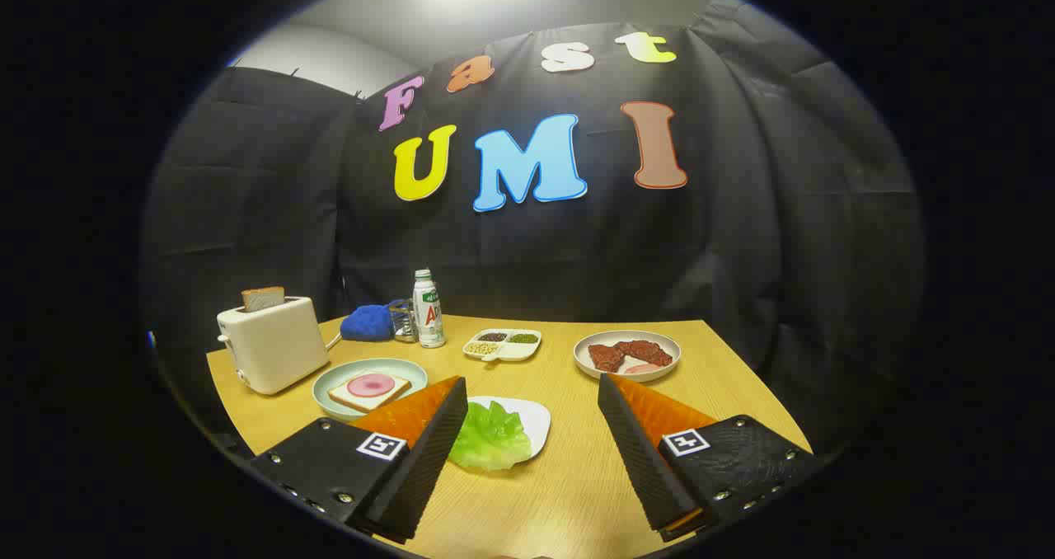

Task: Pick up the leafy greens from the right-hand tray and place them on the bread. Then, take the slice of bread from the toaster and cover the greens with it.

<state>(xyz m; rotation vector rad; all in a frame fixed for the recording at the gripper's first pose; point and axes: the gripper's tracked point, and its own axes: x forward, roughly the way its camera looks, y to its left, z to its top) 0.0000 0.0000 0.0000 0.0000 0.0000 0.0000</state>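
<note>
The tool (532, 390) hangs above the wooden surface (569, 493) with its two fingers (433, 439) spread wide and nothing between them. The leafy greens (492, 437) lie on a white tray (532, 420) just beside the left finger's inner edge, partly hidden by it. Beyond that finger a pale green plate (342, 382) carries a slice of bread (368, 391) with a pink round slice on top. Further left stands a white toaster (272, 346) with a bread slice (263, 298) poking from its slot. Further back are a blue cloth (367, 322), a bottle (427, 310), a small divided dish (502, 345) and a plate of dark red meat (627, 354).
</note>
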